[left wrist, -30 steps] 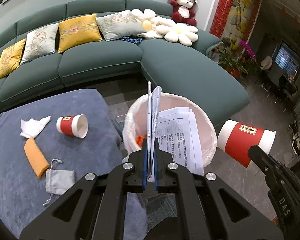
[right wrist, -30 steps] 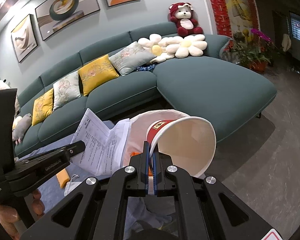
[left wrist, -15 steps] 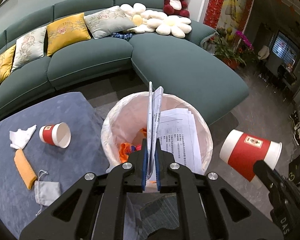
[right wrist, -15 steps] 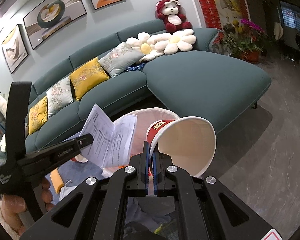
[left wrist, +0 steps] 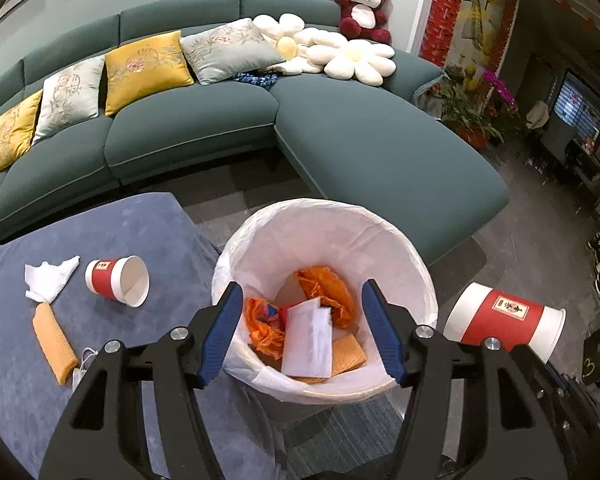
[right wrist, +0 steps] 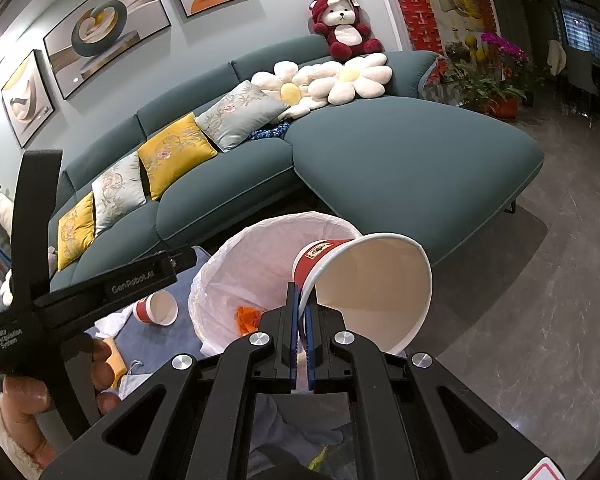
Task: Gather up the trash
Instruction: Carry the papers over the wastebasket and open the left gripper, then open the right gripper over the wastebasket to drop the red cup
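- The left tool is spread wide and holds nothing; its blue pads frame the mouth of the white-lined trash bin at lower centre of the left wrist view.
- Inside the bin lie a folded white paper, crumpled orange wrappers and a tan flat piece (the paper is on top, slightly blurred).
- The right tool is clenched on the rim of a red paper cup, which is tipped on its side with the open mouth toward the camera, just to the right of the bin's rim in the right wrist view.
- In the left wrist view the same cup shows at lower right, outside the bin.
- On the blue-grey counter at lower left, a second red cup lies on its side, near a crumpled white tissue and an orange sponge-like strip.
- A green sofa fills the upper half.
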The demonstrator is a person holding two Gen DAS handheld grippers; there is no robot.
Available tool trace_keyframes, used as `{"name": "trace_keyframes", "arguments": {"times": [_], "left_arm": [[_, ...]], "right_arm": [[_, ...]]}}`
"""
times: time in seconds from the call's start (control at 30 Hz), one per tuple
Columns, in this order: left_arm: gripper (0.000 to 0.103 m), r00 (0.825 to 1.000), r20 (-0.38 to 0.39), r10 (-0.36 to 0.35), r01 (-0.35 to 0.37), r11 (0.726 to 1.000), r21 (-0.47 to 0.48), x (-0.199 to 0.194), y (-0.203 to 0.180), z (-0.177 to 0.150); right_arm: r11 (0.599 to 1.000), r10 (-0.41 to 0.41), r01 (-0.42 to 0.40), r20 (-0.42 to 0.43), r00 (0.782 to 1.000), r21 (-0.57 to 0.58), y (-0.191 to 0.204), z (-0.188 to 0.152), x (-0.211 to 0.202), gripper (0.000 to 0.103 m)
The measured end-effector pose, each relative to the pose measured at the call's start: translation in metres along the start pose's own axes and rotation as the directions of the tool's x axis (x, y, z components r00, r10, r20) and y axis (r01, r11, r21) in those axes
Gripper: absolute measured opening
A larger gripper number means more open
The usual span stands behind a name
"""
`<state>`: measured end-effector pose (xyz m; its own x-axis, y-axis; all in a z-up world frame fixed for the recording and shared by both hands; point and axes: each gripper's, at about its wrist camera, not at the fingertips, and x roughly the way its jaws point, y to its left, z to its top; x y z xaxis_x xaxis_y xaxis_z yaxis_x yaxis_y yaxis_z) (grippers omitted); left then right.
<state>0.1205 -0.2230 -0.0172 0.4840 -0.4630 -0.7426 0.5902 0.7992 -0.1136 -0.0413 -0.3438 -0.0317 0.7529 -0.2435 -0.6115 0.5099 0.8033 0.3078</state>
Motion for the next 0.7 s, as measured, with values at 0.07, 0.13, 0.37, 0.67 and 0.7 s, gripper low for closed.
{"name": "trace_keyframes", "arguments": {"times": [0.07, 0.13, 0.37, 0.67, 0.7], "left_arm": [[0.059, 1.0, 0.0, 0.003, -0.003, 1.0, -0.008, -0.002, 0.004, -0.001], [0.059, 1.0, 0.001, 0.007, -0.007, 1.0, -0.014, -0.004, 0.008, -0.002], [0.059, 1.0, 0.013, 0.023, -0.023, 0.999, -0.023, -0.011, 0.018, -0.005], [0.059, 0.999, 0.003, 0.039, -0.039, 0.998, -0.044, -0.012, 0.029, -0.007], [0.059, 0.999, 0.002, 0.04, -0.039, 0.998, -0.046, -0.012, 0.031, -0.007]], "right_arm": [[1.0, 0.004, -0.004, 0.0, 1.0, -0.005, 0.004, 0.0, 0.001, 0.003], [1.0, 0.01, -0.01, -0.001, 1.0, -0.014, 0.007, 0.001, 0.002, 0.004], [0.999, 0.028, -0.028, -0.002, 1.0, -0.041, 0.019, 0.009, 0.009, 0.004], [0.996, 0.046, -0.047, -0.014, 0.999, -0.082, 0.038, 0.017, 0.026, 0.004], [0.995, 0.048, -0.049, -0.016, 0.999, -0.083, 0.04, 0.018, 0.028, 0.004]]}}
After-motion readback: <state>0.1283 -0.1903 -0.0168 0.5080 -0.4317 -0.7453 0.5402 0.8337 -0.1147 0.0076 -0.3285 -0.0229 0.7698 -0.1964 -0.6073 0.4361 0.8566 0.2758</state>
